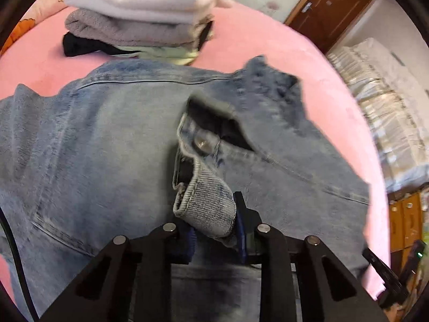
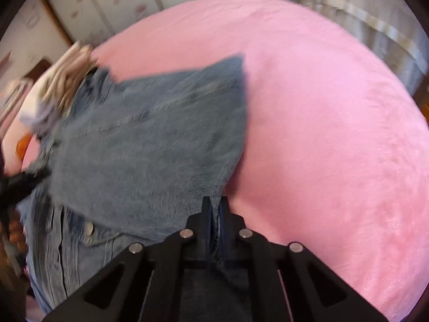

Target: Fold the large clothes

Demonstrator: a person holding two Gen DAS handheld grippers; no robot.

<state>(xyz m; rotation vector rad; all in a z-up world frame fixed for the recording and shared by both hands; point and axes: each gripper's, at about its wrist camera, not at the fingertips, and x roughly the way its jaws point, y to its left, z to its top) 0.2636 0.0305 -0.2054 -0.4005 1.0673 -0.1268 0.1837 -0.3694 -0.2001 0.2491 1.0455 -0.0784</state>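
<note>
One pink blanket (image 2: 335,134) covers the whole bed, and on it we see a large blue denim jacket (image 1: 93,147) spread out, with a stack of folded clothes (image 1: 139,13) lying just beyond its far edge. Our left gripper (image 1: 214,230) has its fingers clamped on a bunched cuff of the jacket, near a metal button (image 1: 201,142). Our right gripper (image 2: 213,214) has its fingers pressed together on the jacket's edge.
</note>
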